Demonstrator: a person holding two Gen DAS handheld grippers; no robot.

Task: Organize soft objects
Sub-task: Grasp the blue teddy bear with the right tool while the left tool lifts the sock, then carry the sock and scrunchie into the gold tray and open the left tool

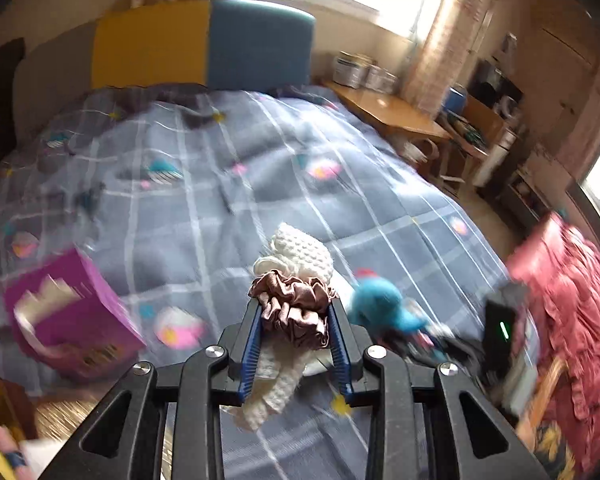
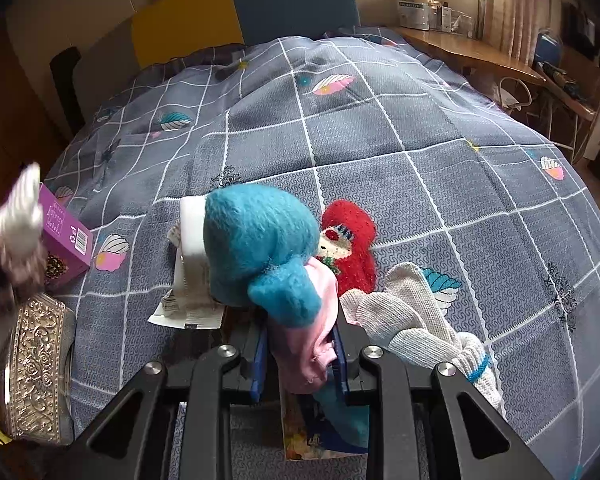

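— Left wrist view, what did it show?
— My left fingers (image 1: 294, 316) clamped on a brown scrunchie (image 1: 292, 308) above the bed (image 1: 220, 184).
— And the right?
— My right fingers (image 2: 300, 344) clamped on a blue plush doll (image 2: 260, 248) lying on the bed.

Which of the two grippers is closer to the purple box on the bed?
Left. The left gripper, clamped on a brown scrunchie, hangs just right of the purple box. The right gripper, holding a blue doll, sits farther right.
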